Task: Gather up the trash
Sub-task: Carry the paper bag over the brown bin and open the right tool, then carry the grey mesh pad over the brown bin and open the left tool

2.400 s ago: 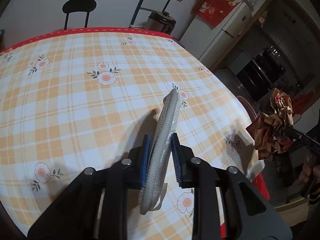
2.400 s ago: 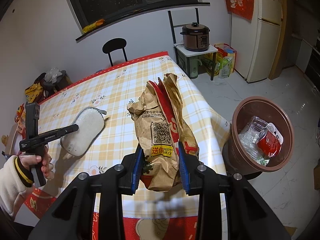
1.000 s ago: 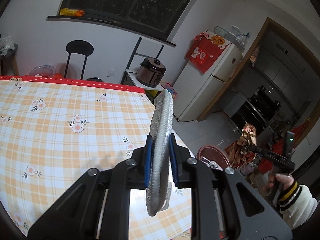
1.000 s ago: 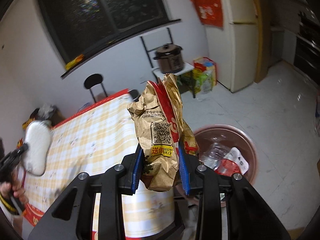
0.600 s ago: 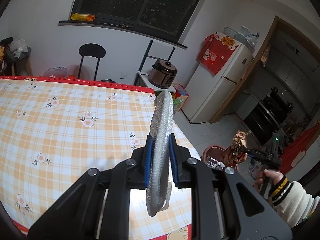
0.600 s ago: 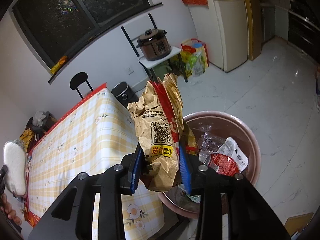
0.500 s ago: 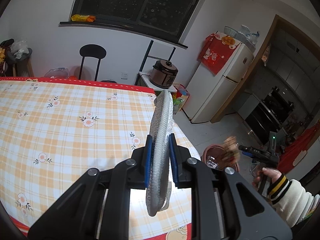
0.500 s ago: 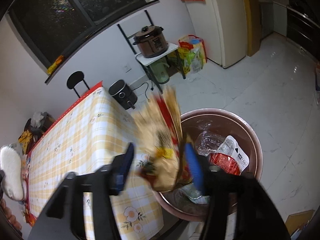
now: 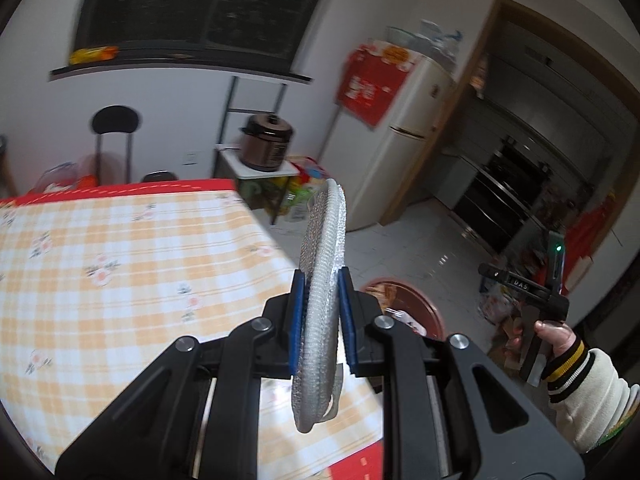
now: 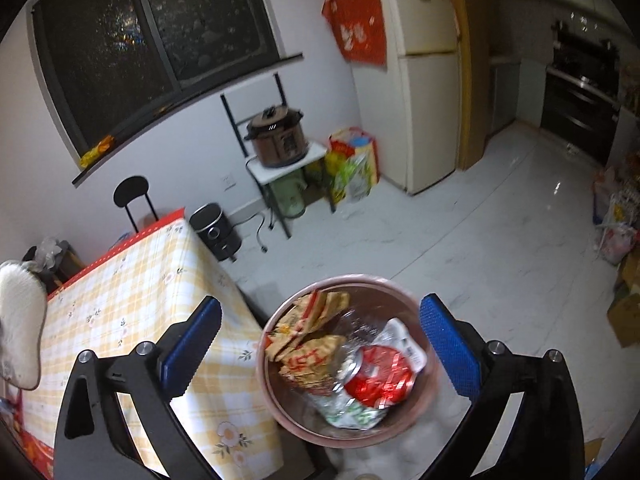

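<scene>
My right gripper (image 10: 320, 344) has just been opening and now holds nothing; the brown paper bag (image 10: 308, 336) it carried lies in the trash bin (image 10: 288, 420) below, among the wrappers.

Jaws wide above bin (image 10: 276, 402) (paper bag (image 10: 308, 344) inside).

Little can be read. In the left wrist view, the top bar of the right gripper (image 9: 524, 286), held in a hand (image 9: 548, 336) at the right edge, carries a small white label that seems to read "DAS". The red cloth (image 10: 360, 20) hanging on the side of the fridge (image 10: 424, 76) bears pale characters and gold figures, too blurred to read. The brown paper bag (image 10: 308, 336) in the bin (image 10: 280, 412) shows red print, also illegible.
</scene>
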